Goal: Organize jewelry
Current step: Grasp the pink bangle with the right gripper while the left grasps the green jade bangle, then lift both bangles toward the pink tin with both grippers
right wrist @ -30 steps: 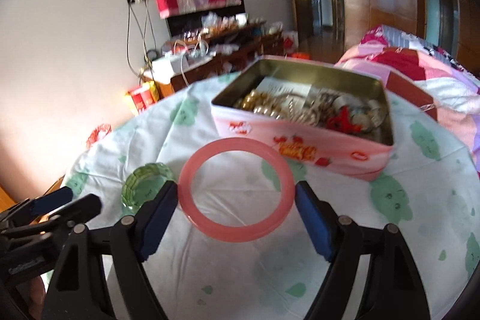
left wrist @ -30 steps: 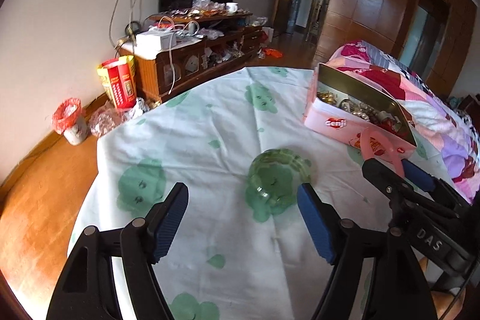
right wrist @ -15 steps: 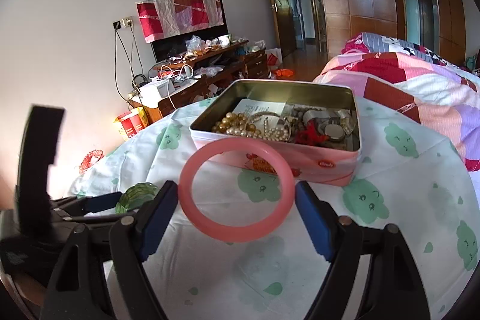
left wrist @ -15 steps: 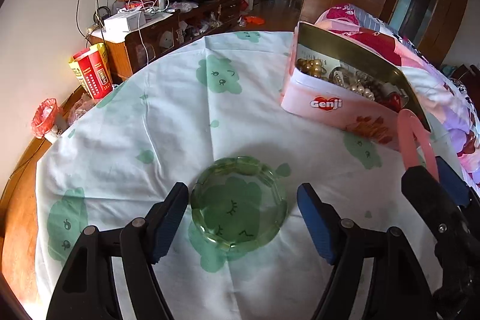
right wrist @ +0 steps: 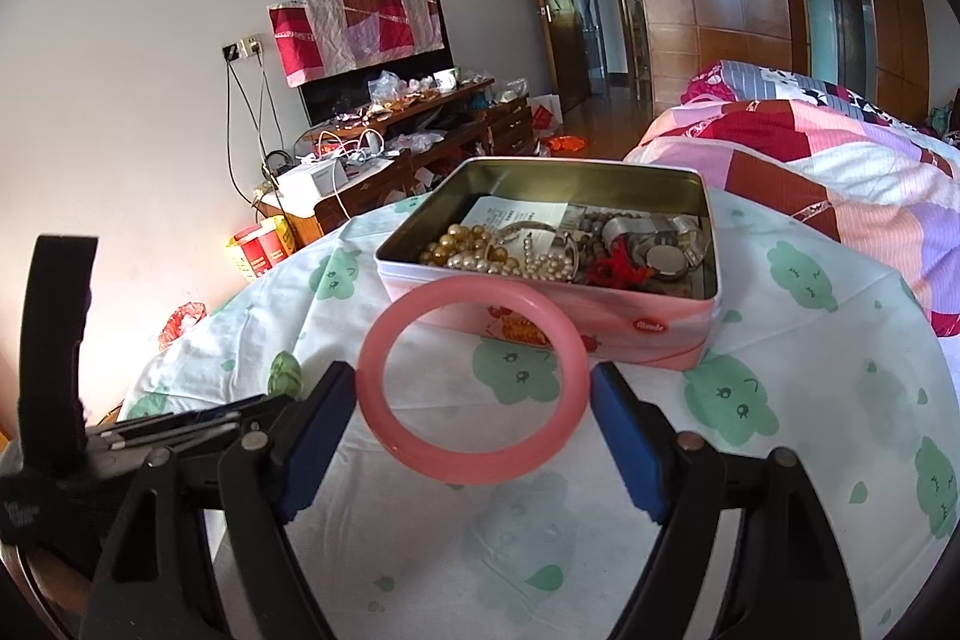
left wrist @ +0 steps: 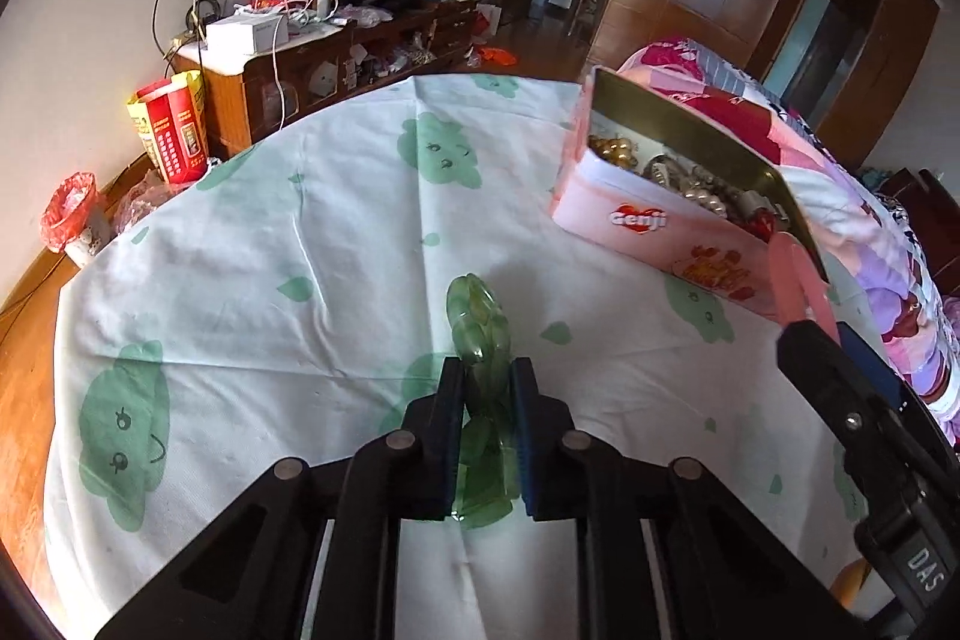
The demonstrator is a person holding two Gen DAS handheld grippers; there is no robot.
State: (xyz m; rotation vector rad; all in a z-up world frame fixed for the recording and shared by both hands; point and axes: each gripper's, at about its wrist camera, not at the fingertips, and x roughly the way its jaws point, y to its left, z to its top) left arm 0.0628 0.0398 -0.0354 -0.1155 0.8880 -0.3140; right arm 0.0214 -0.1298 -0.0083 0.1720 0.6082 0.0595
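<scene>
My left gripper is shut on a green bangle, which stands on edge between the pads above the tablecloth. My right gripper is shut on a pink bangle, held flat across its width just above the table. The pink bangle also shows edge-on in the left wrist view. The green bangle shows small at the left of the right wrist view. An open pink tin with pearls and other jewelry sits just beyond the pink bangle; it also shows in the left wrist view.
The round table carries a white cloth with green prints. A bed with a patchwork quilt lies right of the table. A cluttered wooden cabinet stands by the far wall. A red-lined bin sits on the floor.
My left gripper has closed on the green bangle, which has turned from lying flat to standing on edge. My right gripper still holds the pink bangle, now a little nearer the tin.
</scene>
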